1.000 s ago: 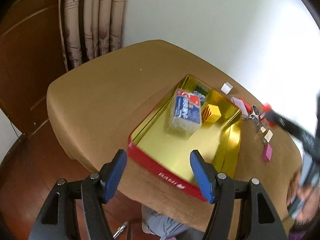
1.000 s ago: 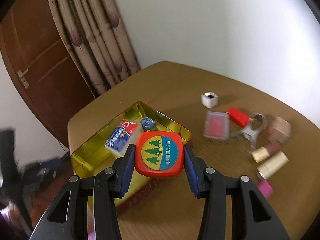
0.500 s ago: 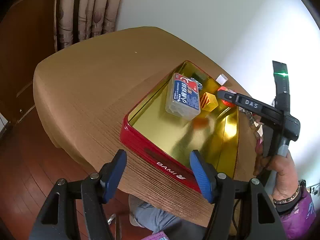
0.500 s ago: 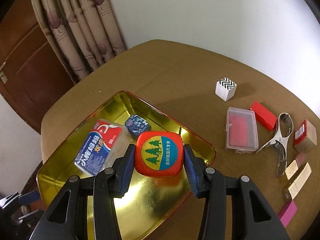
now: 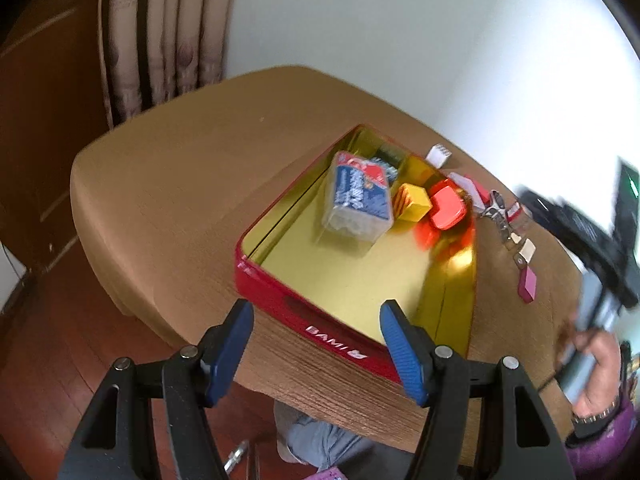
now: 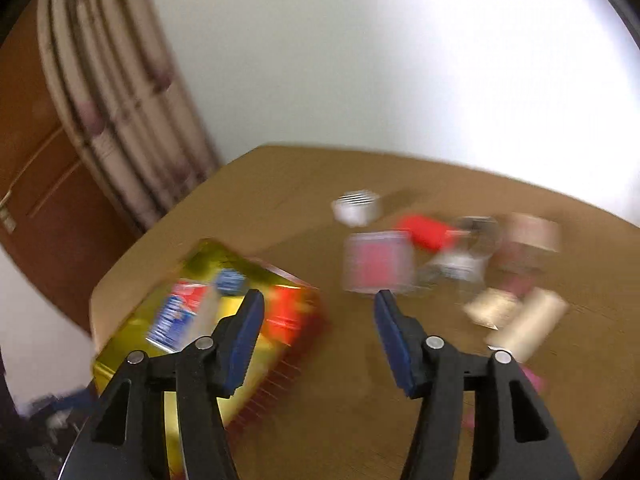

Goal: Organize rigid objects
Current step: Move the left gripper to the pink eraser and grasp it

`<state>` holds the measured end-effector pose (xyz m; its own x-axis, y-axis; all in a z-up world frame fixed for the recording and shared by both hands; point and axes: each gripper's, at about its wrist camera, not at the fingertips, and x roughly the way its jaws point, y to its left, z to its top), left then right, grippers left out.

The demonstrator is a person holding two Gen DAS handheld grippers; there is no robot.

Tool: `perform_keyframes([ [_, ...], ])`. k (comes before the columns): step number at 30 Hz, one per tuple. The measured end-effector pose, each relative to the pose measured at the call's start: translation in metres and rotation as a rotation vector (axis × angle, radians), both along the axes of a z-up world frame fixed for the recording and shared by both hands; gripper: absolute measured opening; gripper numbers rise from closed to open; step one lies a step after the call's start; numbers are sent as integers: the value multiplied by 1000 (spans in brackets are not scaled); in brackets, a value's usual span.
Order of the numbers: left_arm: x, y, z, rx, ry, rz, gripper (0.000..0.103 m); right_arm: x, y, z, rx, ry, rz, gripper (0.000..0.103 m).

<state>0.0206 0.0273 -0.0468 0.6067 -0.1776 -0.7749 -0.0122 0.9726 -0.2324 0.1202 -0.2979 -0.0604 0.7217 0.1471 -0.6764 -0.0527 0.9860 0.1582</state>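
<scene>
The right claw (image 6: 318,336) is opening, with nothing between its blue pads, only bare table (image 6: 360,420) ahead of it. Just beyond its left pad, inside the gold-lined red tin (image 6: 120,352), lies the red tape measure (image 6: 286,314), beside a blue-and-red clear box (image 6: 176,316). Beyond its right pad blurred small items lie scattered, among them a clear case (image 6: 378,266) and a white striped cube (image 6: 354,206). The left claw (image 5: 316,354) is released and empty, its pads flanking the tin's near red wall (image 5: 304,320); further on sit the tape measure (image 5: 446,204) and a yellow block (image 5: 414,202).
</scene>
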Motion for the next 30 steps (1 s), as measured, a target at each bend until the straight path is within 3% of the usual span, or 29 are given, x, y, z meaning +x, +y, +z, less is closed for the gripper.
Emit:
perform_keyframes([
  [1,-2,-4,2,13,-12,-12,67,-21,-21,3,-40,-21,-47,64],
  [5,-8,-27,7,48,-43,-96,67,-90,-89,-6,-270,-1,-190,66],
  [8,-11,-47,8,63,-37,-147,67,-123,-133,-23,-275,70,-260,66],
  [11,-11,-76,10,65,-10,-212,67,-150,-160,-35,-285,86,-326,66],
  [15,-1,-125,18,60,7,-322,67,-168,-189,-42,-190,86,-376,71],
  [17,9,-160,19,83,30,-391,67,-173,-197,-39,-128,53,-390,80],
  [19,18,-189,20,89,29,-442,67,-179,-204,-38,-69,39,-399,82],
  [22,31,-246,19,170,6,-536,67,-184,-218,-39,12,16,-399,82],
  [26,54,-314,2,258,22,-632,68,-184,-213,-40,43,2,-373,82],
  [28,67,-331,-9,298,54,-624,68,-185,-210,-40,47,-6,-353,82],
  [30,83,-346,-21,290,103,-631,67,-185,-209,-39,54,-12,-339,82],
])
